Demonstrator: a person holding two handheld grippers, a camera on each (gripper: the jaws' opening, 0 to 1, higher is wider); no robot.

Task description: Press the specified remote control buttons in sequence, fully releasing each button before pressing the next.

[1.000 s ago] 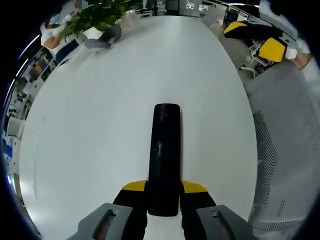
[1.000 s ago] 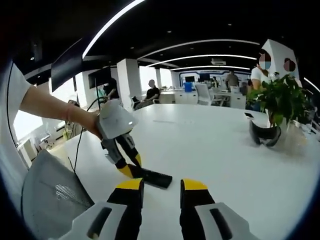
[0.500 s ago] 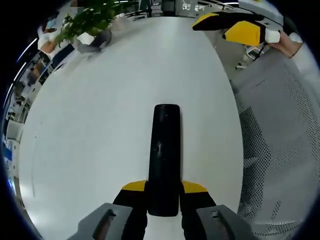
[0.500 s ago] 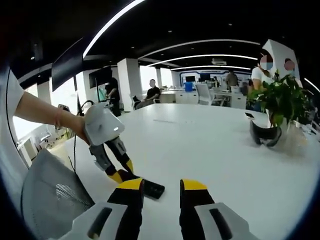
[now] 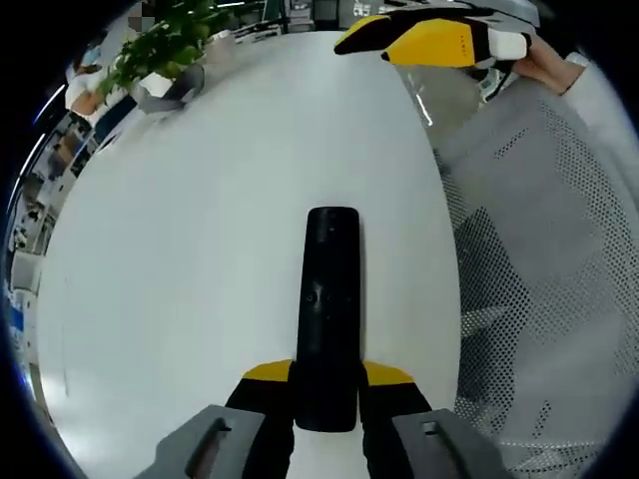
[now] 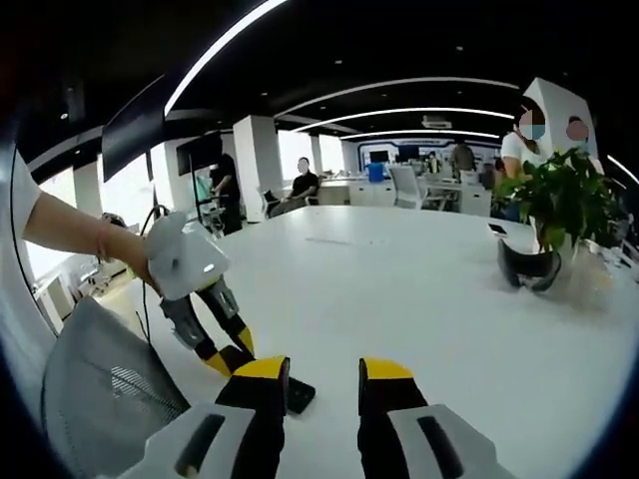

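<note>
Left gripper view: the left claw (image 5: 326, 384) is closed on the near end of a black remote control (image 5: 328, 309), which extends straight ahead from between the jaws, above the white counter (image 5: 200, 230). The right claw (image 5: 419, 42) appears far ahead and to the right, near a mesh chair (image 5: 539, 259). A potted plant (image 5: 160, 50) stands far ahead-left.

Right gripper view: the right claw (image 6: 324, 384) has its jaws parted and grips nothing. The left claw (image 6: 222, 349) and remote control (image 6: 298, 395) lie just to its left; the potted plant (image 6: 559, 215) is ahead-right.
</note>
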